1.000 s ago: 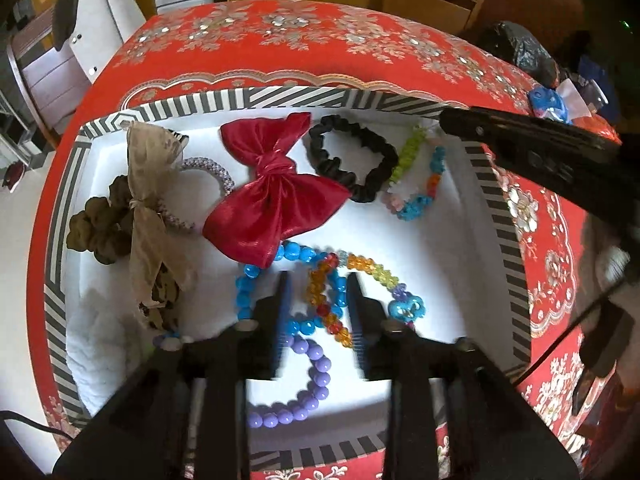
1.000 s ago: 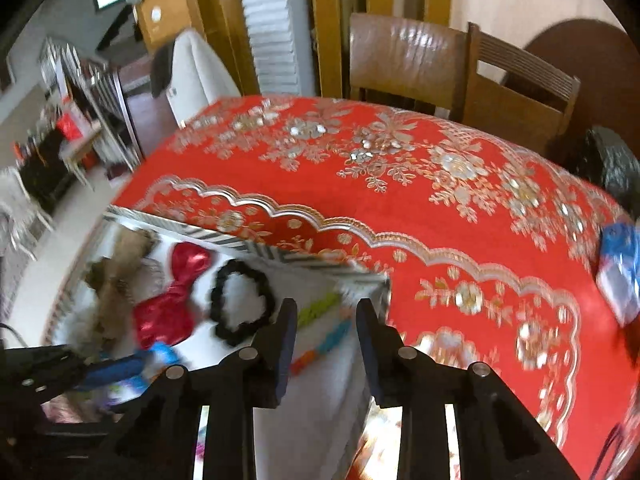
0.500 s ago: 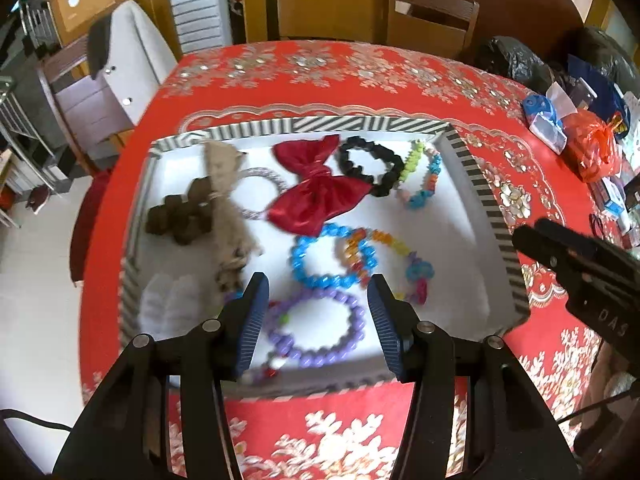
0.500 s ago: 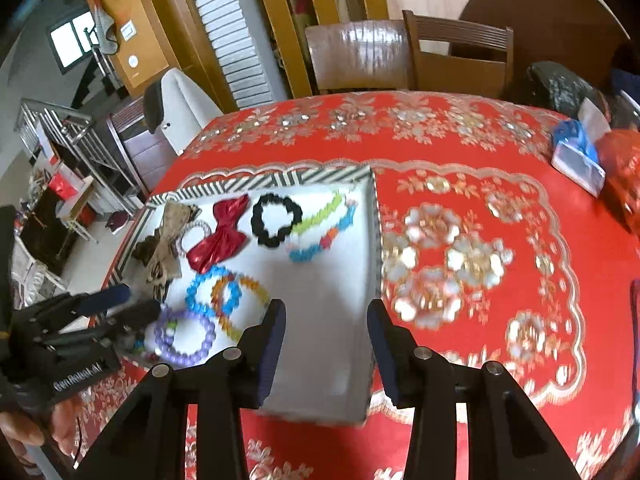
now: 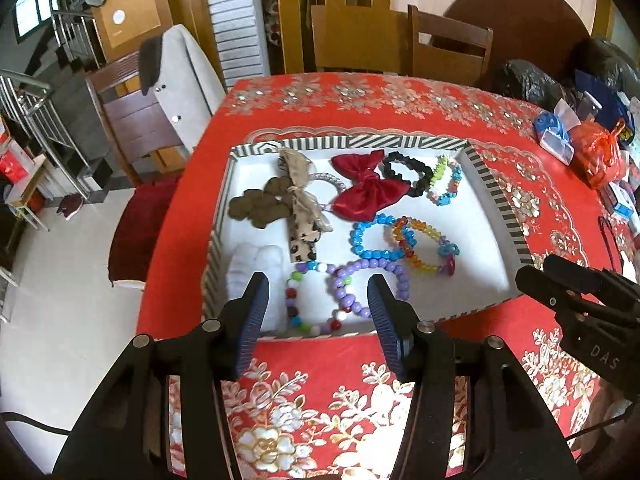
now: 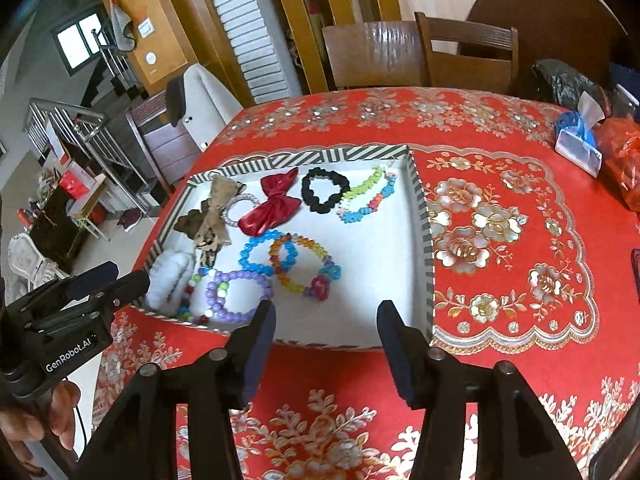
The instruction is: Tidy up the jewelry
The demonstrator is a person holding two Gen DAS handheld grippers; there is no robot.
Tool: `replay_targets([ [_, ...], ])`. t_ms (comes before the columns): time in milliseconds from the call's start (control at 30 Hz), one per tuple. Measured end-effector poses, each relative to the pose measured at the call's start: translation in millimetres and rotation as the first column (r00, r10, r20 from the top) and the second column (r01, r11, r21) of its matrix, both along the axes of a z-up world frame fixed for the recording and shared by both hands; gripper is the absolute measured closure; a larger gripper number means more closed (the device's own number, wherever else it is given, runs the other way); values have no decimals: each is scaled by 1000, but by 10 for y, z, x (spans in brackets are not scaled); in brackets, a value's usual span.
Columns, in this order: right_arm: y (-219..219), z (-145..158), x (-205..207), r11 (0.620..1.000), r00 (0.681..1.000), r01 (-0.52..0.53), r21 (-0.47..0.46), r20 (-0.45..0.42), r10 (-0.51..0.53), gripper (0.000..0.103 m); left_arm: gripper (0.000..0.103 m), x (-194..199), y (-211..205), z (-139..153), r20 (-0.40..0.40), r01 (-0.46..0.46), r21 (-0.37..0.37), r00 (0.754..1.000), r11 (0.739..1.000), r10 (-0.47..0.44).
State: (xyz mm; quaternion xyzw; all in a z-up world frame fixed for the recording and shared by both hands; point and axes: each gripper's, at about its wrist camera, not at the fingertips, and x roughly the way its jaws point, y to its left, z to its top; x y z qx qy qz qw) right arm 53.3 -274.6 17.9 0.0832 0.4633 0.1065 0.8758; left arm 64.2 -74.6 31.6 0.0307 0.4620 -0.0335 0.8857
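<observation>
left gripper (image 5: pixel 316 312) jaws apart, empty | right gripper (image 6: pixel 326 336) jaws apart, empty | jewelry all lay in tray (image 5: pixel 496 208) ahead of jaws; seemingly nothing left.

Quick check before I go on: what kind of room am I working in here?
Most likely a home dining room: a table under a red floral tablecloth, wooden dining chairs behind it, and a staircase railing at the left.

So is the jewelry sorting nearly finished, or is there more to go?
It looks close to done. The bracelets, such as the purple bead bracelet, and the red bow all lie inside the striped tray. Nothing is in hand: the left claw and right claw are both open and empty, outside the tray. I see no loose jewelry on the tablecloth.
</observation>
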Motion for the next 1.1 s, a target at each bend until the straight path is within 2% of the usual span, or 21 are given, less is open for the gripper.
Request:
replay_targets([
  [333,123,125,-181,1000,999,-15,-18,30,16,52,52,-254,101,147,59,-22,15,998,1000,21],
  [567,201,195,-290,999,998,-20,-27,53,22,51,52,-344,143,205,69,-30,11,997,999,29],
  [700,252,199,-329,999,998,-20,-29,55,22,45,52,-382,149,217,72,-31,15,997,999,30],
  [1100,394,262,-409,999,997,-33,-42,66,36,45,52,-468,280,262,76,-54,-13,996,998,55],
])
